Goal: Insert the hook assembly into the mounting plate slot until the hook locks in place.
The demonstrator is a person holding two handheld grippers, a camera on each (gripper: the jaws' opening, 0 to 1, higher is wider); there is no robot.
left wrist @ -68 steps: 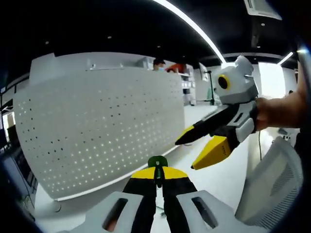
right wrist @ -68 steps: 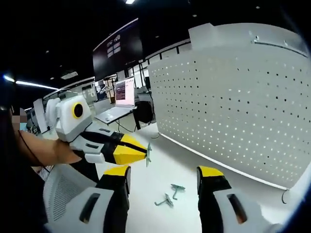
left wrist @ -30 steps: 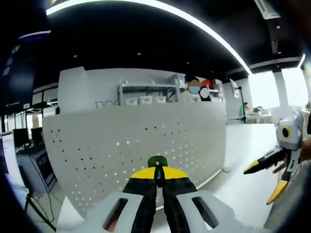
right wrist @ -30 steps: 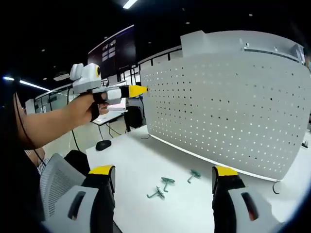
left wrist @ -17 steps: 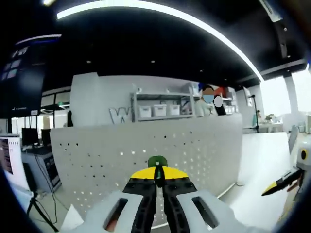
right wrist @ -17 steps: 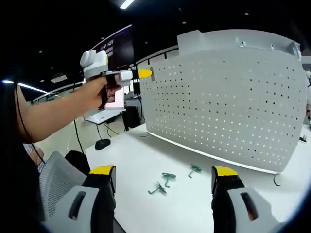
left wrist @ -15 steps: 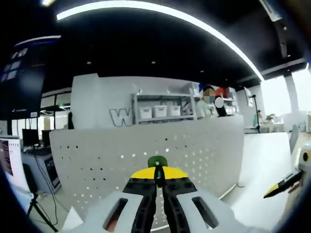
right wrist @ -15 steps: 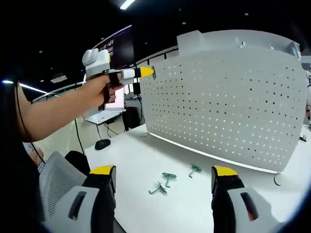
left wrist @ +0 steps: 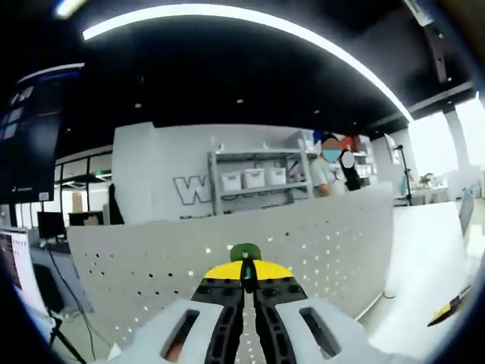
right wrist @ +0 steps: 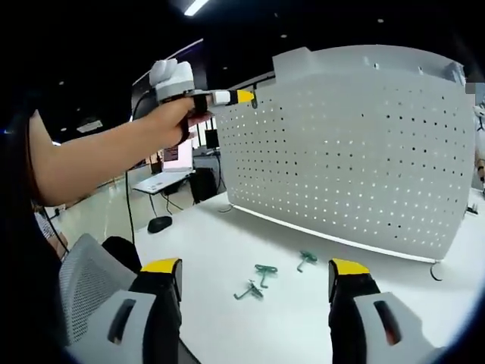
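We're holding the left gripper up high, jaws clenched on a green hook whose rounded head is poking out above the yellow tips. In the right gripper view that same left gripper is sitting right at the top left edge of the white pegboard, hook tip at the panel's upper corner; whether it's touching a hole, we can't tell. The pegboard is a thin perforated sheet, matte white, with regular rows of small round holes and a folded lip along the top, standing upright on the white table. The right gripper is hanging low over the table with its jaws released wide and nothing between them. Three more green hooks are lying loose on the tabletop between those jaws: one pair close together, another nearer the board's foot. We're seeing plenty of bare table in front of the board. In the left gripper view the board's top edge is running just ahead of the hook, with shelving behind it.
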